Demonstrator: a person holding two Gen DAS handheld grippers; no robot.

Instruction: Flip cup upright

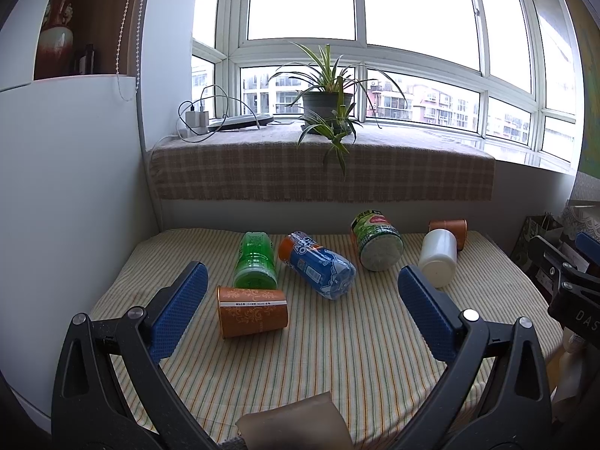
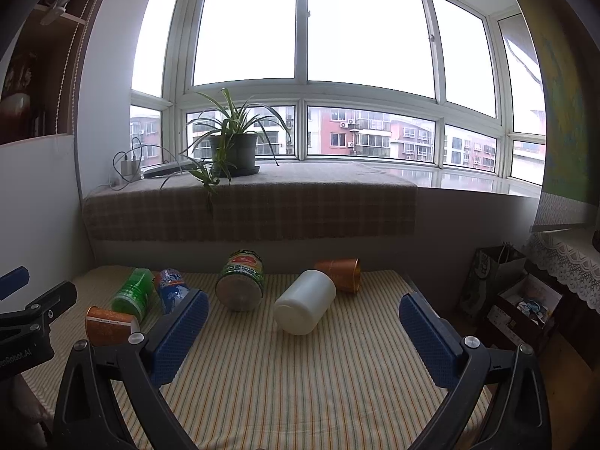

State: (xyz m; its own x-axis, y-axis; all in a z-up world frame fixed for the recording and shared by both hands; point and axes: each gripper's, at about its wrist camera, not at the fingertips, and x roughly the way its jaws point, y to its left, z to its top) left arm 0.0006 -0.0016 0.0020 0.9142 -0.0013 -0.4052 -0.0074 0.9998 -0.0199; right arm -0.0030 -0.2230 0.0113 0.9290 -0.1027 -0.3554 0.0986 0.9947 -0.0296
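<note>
A wide bay window (image 2: 307, 75) pours flat daylight over a plaid-covered sill (image 2: 247, 206) bearing a potted plant (image 2: 234, 150); white wall (image 1: 67, 187) stands left.

Six cups, all on sides on striped cloth. Orange patterned cup (image 1: 252, 311) nearest, lying crosswise, touching green cup (image 1: 255, 260) behind it. Blue-and-orange cup (image 1: 318, 264) just beside green, angled. Green labelled cup (image 1: 376, 242) farther back, base toward camera. White cup (image 1: 438, 257) to its right, touching second orange cup (image 1: 452, 229) at far edge.
</note>
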